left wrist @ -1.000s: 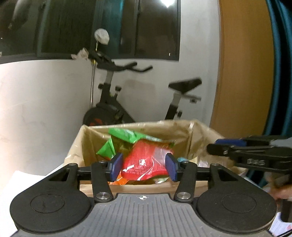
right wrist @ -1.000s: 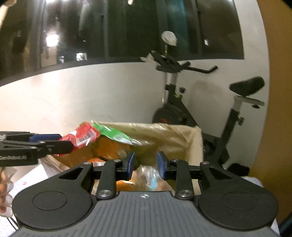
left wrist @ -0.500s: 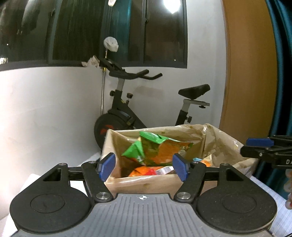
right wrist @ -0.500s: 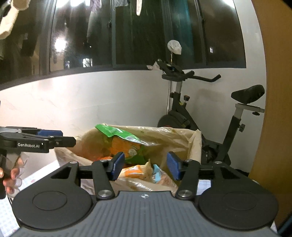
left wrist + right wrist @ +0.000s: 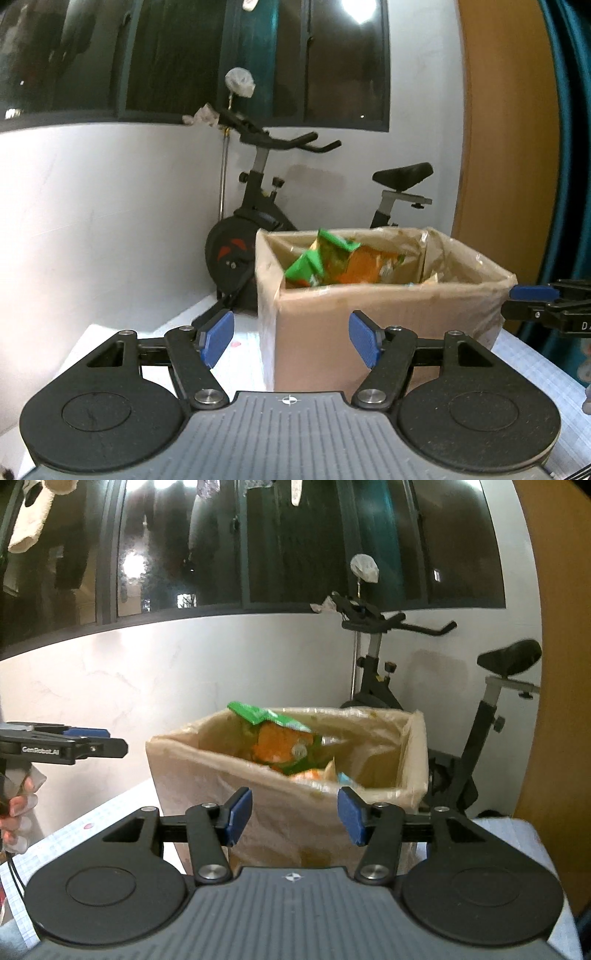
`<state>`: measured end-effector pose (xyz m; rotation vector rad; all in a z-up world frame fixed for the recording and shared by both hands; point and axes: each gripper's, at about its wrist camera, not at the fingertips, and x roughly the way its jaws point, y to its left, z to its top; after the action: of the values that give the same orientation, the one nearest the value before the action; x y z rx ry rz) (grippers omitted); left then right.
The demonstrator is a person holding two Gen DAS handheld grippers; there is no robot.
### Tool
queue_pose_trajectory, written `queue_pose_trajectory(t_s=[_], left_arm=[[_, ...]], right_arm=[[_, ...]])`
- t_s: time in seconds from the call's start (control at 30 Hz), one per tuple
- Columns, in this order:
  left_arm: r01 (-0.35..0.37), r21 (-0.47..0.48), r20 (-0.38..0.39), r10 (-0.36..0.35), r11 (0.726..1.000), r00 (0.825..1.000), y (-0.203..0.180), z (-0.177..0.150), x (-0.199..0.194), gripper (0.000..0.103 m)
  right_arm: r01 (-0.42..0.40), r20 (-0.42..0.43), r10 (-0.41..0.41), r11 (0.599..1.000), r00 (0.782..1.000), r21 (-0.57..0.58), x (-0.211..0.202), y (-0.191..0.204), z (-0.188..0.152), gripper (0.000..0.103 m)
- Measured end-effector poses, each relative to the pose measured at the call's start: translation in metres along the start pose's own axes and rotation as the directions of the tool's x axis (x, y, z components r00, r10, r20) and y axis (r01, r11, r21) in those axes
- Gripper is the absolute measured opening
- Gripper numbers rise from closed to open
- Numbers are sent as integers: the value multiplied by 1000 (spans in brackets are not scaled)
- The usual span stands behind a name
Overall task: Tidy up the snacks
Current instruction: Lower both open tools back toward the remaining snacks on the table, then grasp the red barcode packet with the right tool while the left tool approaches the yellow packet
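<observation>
A cardboard box lined with clear plastic stands on the table and holds several snack bags. A green and orange bag sticks up inside it. My left gripper is open in front of the box's near wall, with nothing between its blue pads. In the right wrist view the same box shows the green bag and smaller packets. My right gripper is open and empty, short of the box. Each gripper sees the other beside the box: the right gripper and the left gripper.
An exercise bike stands behind the box against a white wall under dark windows. A wooden panel rises at the right. The table has a white gridded covering. A person's hand holds the left gripper.
Both grippers have drawn back from over the box to in front of it. The left jaws let go of a red packet, which dropped in. Both pairs of jaws have widened.
</observation>
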<state>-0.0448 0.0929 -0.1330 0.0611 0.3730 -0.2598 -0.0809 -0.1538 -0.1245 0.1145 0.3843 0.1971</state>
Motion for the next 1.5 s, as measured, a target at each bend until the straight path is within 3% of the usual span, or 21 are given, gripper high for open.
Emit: queue_pose_trajectory(t_s=[0.4, 0.63, 0.8, 0.93, 1.1, 1.33, 1.5], left_arm=[[-9, -91, -139, -4, 996, 990, 11, -55, 16, 70], [-28, -126, -200, 2, 992, 980, 23, -80, 26, 70], [-33, -147, -236, -3, 989, 972, 29, -96, 27, 70], [-37, -160, -258, -6, 987, 966, 31, -106, 28, 70], [-44, -175, -270, -4, 984, 963, 31, -112, 26, 70], [-51, -180, -278, -1, 982, 961, 28, -113, 25, 70], [-55, -179, -283, 2, 982, 959, 25, -113, 26, 70]], right_arm=[[51, -150, -40, 996, 988, 69, 21, -8, -53, 55], [79, -278, -38, 987, 960, 137, 43, -13, -86, 55], [31, -360, 8, 994, 933, 102, 58, 0, -106, 55], [-31, -415, 14, 999, 910, -34, 78, 15, -113, 60], [-109, -439, 24, 980, 898, -169, 98, 28, -117, 62], [-160, -466, 50, 967, 883, -199, 129, 34, -116, 62], [-169, -473, 90, 978, 876, -125, 135, 27, -120, 62]])
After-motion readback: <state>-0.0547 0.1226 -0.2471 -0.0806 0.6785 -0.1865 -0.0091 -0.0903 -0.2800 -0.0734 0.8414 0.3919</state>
